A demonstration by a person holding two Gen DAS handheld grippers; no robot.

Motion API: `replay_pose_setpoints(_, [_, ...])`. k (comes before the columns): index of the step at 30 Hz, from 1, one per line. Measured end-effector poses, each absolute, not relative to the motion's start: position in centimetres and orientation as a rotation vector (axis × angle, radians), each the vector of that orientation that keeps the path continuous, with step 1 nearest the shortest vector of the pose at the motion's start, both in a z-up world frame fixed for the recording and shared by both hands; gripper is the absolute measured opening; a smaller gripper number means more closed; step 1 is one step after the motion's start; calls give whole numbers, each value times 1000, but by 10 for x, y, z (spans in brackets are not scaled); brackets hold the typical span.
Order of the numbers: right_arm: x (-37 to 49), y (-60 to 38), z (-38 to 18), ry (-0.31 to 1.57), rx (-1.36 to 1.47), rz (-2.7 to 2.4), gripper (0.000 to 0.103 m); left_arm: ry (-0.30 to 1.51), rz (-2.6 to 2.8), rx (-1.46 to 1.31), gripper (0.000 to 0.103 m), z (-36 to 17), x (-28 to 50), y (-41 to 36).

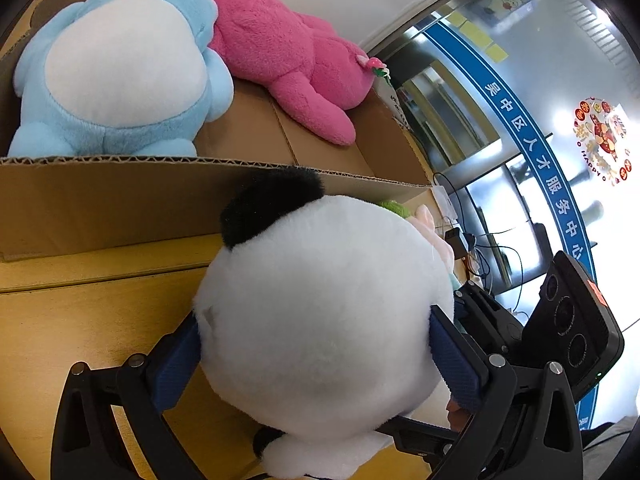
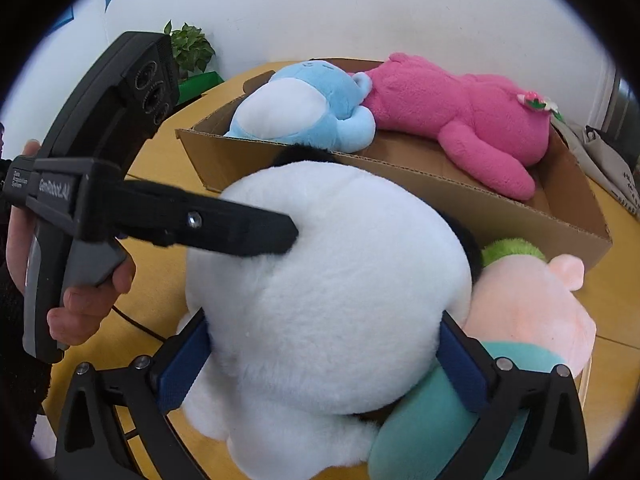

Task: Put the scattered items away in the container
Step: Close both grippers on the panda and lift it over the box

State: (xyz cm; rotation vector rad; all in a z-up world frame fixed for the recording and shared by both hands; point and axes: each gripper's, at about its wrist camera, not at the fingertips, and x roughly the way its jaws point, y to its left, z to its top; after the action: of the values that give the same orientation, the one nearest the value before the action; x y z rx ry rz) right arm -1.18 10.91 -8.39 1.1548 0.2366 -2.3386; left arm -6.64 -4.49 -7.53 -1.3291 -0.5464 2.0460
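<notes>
A big white plush with black ears (image 1: 320,300) sits on the wooden table just before the cardboard box (image 1: 120,196). My left gripper (image 1: 316,352) is shut on its sides. My right gripper (image 2: 324,364) is also shut on the same white plush (image 2: 328,280), from another side. The left gripper's finger (image 2: 240,228) presses into the plush in the right wrist view. A blue plush (image 1: 120,68) and a pink plush (image 1: 288,56) lie inside the box (image 2: 480,208); they also show in the right wrist view, blue (image 2: 308,100) and pink (image 2: 472,120).
A pale pink plush with green hair and teal clothes (image 2: 528,312) lies on the table right of the white plush, against the box wall. A potted plant (image 2: 190,46) stands at the far table edge. Cables and a glass wall (image 1: 500,200) are beyond the box.
</notes>
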Motion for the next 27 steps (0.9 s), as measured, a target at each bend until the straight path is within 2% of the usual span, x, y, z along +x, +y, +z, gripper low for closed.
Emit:
replay_pose_setpoints(3, [-13, 104, -85, 235, 1156, -2342, 100, -509, 2019, -1334, 103, -75, -61, -38])
replay_pose_setpoints(6, [-9, 100, -81, 247, 1126, -2357, 90, -418, 2053, -1334, 103, -68, -46, -31])
replay_pose_setpoints(10, [1, 97, -72, 243, 1083, -2365, 79, -449, 2092, -1314, 101, -57, -31, -39])
replay_pose_setpoints(15, [17, 93, -44, 229, 977, -2375, 78, -474, 2159, -1217, 100, -23, -15, -51])
replay_pose_setpoints(19, [15, 92, -8, 223, 866, -2410, 78, -427, 2218, -1124, 100, 13, -21, -51])
replay_pose_setpoints(27, [-42, 103, 55, 239, 680, -2497, 78, -335, 2276, -1017, 100, 66, -104, -35])
